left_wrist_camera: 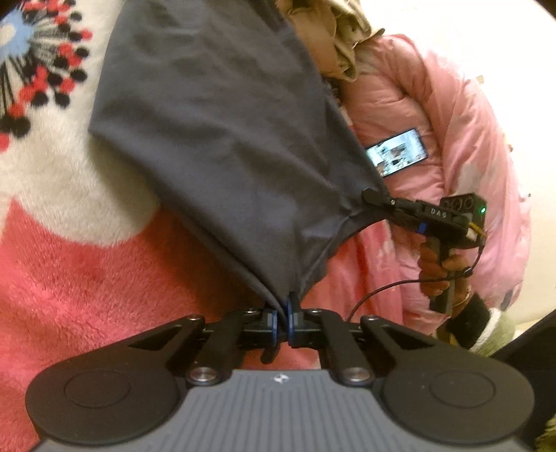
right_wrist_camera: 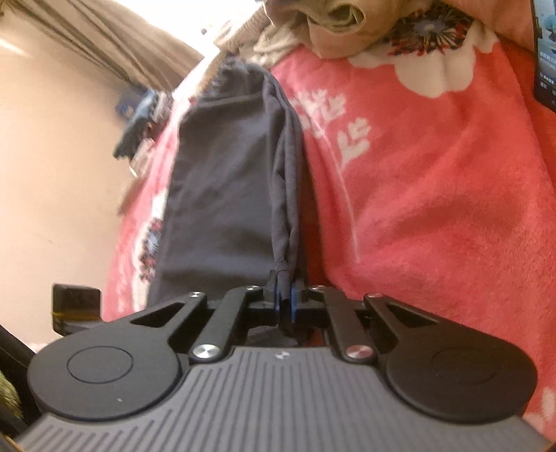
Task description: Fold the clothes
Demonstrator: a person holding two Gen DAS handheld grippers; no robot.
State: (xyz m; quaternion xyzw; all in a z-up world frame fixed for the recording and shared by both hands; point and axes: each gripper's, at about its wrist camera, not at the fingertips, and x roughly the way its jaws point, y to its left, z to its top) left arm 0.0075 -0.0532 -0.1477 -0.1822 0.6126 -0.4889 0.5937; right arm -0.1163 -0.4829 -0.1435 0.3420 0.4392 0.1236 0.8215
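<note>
A dark grey garment (left_wrist_camera: 215, 114) hangs stretched above a pink fleece blanket (left_wrist_camera: 104, 278). My left gripper (left_wrist_camera: 287, 313) is shut on one corner of it, at the bottom centre of the left wrist view. My right gripper (left_wrist_camera: 377, 198) shows in that view at the right, shut on another corner of the same edge. In the right wrist view the right gripper (right_wrist_camera: 285, 295) pinches a bunched fold of the grey garment (right_wrist_camera: 222, 194), which runs away from it over the pink blanket (right_wrist_camera: 434, 208).
A person in a pink padded jacket (left_wrist_camera: 451, 114) stands at the right with a lit phone (left_wrist_camera: 396, 154) at the chest. A pile of beige clothes (right_wrist_camera: 333, 24) lies at the far end of the blanket. A cream wall (right_wrist_camera: 52, 174) is at the left.
</note>
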